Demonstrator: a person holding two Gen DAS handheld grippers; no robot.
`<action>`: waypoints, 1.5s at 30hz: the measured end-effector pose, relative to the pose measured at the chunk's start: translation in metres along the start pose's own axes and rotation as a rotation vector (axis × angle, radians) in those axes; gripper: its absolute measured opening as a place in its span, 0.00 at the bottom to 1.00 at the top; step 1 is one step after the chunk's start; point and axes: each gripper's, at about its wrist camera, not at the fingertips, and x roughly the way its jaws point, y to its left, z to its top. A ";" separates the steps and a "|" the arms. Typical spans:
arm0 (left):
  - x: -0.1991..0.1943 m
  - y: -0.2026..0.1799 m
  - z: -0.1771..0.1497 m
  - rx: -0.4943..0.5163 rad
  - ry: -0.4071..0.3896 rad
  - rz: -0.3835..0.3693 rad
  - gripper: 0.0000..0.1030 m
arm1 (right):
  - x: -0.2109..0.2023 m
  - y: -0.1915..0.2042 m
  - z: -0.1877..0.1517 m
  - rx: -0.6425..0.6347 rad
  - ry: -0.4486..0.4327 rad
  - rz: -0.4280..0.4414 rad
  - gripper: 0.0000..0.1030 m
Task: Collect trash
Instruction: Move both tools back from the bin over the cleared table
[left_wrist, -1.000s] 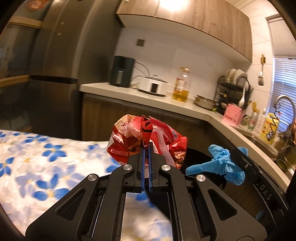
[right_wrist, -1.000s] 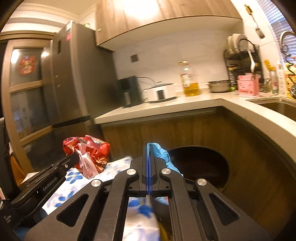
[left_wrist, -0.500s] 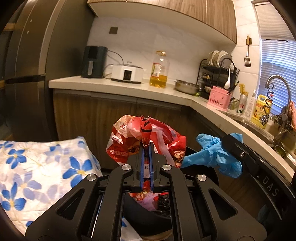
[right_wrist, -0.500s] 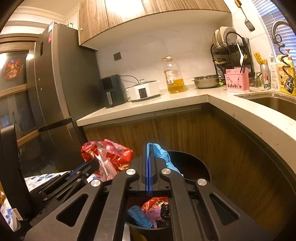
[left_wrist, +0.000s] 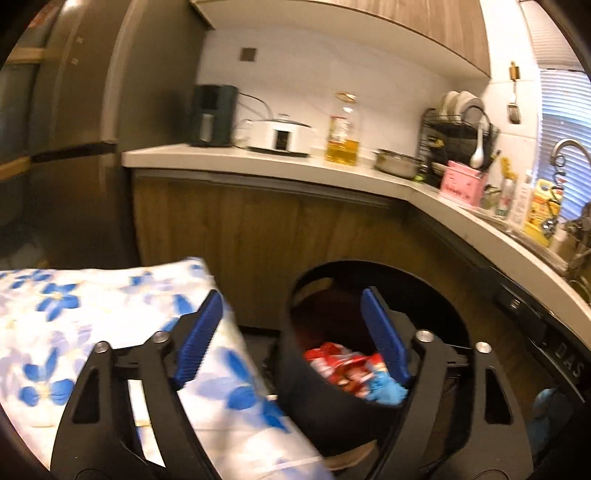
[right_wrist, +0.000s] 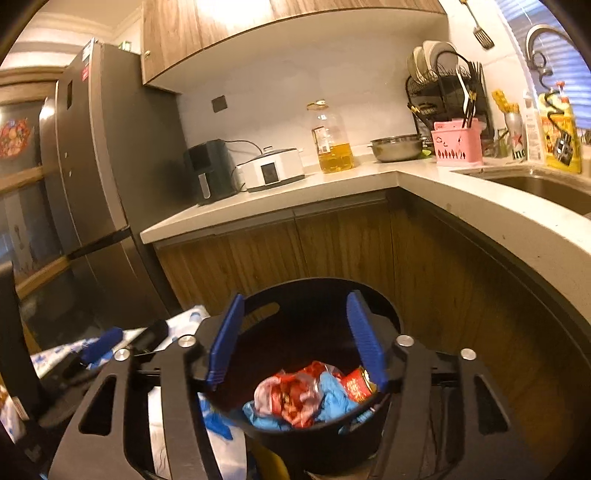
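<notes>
One black bin (right_wrist: 317, 428) stands on the floor before the wooden cabinets, and the trash lies inside it: one crumpled red bag (right_wrist: 291, 397), one blue glove (right_wrist: 330, 397) touching it, and one red can (right_wrist: 356, 387) against the bin's right inner wall. Above the bin the right gripper (right_wrist: 295, 343) has just been opening; its jaws stand apart with nothing between them. The left gripper (left_wrist: 291, 336) has also just been opening, wide and empty, one finger over the bin, the other over the blue-flowered cloth (left_wrist: 110, 321) just left of the bin. Behind the bin runs one countertop (right_wrist: 295, 188).
</notes>
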 end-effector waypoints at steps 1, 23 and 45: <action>-0.007 0.005 -0.001 0.000 -0.004 0.028 0.81 | -0.004 0.005 -0.002 -0.011 0.004 -0.006 0.65; -0.195 0.083 -0.046 -0.042 -0.007 0.299 0.94 | -0.129 0.098 -0.042 -0.160 0.041 -0.018 0.91; -0.315 0.107 -0.096 -0.081 -0.048 0.336 0.94 | -0.239 0.137 -0.097 -0.218 0.033 0.032 0.92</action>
